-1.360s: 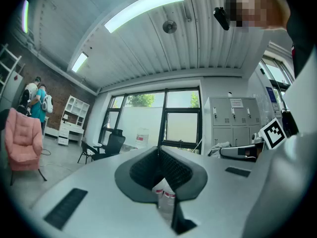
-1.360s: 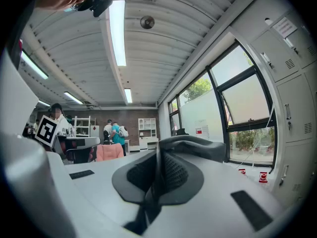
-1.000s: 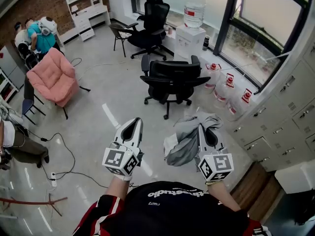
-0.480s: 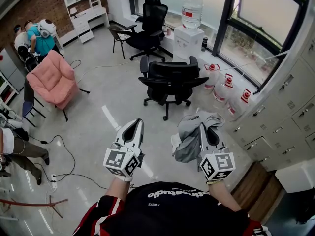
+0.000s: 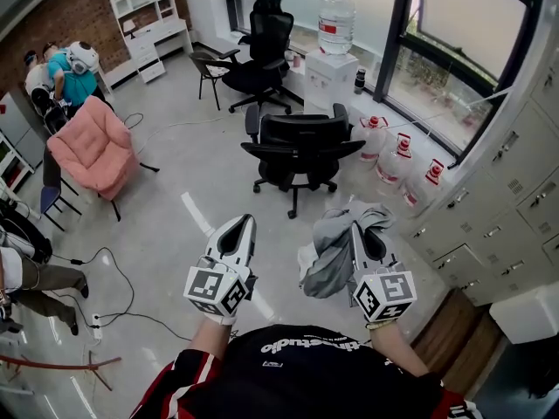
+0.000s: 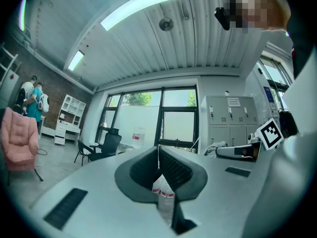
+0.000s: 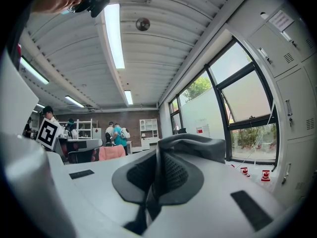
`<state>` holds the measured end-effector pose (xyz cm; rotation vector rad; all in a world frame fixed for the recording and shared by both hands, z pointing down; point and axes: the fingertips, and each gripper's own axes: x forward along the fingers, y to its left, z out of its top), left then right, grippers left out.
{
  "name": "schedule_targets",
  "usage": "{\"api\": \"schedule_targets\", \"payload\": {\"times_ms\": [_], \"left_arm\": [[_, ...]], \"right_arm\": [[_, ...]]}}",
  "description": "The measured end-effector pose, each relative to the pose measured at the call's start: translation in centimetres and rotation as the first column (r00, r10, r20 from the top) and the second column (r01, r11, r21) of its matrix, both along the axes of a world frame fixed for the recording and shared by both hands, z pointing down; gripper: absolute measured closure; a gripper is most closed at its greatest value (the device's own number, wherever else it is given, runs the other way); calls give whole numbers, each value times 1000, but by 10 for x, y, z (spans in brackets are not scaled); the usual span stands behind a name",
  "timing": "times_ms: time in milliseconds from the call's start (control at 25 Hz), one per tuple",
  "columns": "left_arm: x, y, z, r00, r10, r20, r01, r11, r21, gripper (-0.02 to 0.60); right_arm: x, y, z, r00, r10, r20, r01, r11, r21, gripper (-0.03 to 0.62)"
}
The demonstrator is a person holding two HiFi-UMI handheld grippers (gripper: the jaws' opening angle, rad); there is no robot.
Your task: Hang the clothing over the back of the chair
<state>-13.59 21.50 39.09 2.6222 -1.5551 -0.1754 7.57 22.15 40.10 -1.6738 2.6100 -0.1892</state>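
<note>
We judge this the carrying step: our right gripper (image 5: 358,230) has its fingers clamped on the crumpled grey cloth garment (image 5: 334,251), held well apart from the black office chair (image 5: 301,143). The left gripper (image 5: 242,225) fingers are together, empty. Next calls for closing in and draping it over the backrest.

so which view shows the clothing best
The head view: most of the grey clothing hangs bunched from the right tongs, short of the black chair. The right gripper view shows only a fold pinched between its jaws. The left gripper view catches a small grey bit far right.
</note>
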Motion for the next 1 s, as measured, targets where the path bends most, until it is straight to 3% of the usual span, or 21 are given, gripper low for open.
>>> {"api": "schedule_targets", "payload": {"times_ms": [640, 1000], "left_arm": [[45, 10, 4, 998, -51, 29, 51, 999, 0, 555], [53, 9, 18, 997, -65, 41, 66, 998, -22, 555]], "right_arm": [[26, -4, 2, 994, -103, 20, 103, 995, 15, 572], [36, -10, 14, 994, -106, 32, 106, 994, 3, 572]]}}
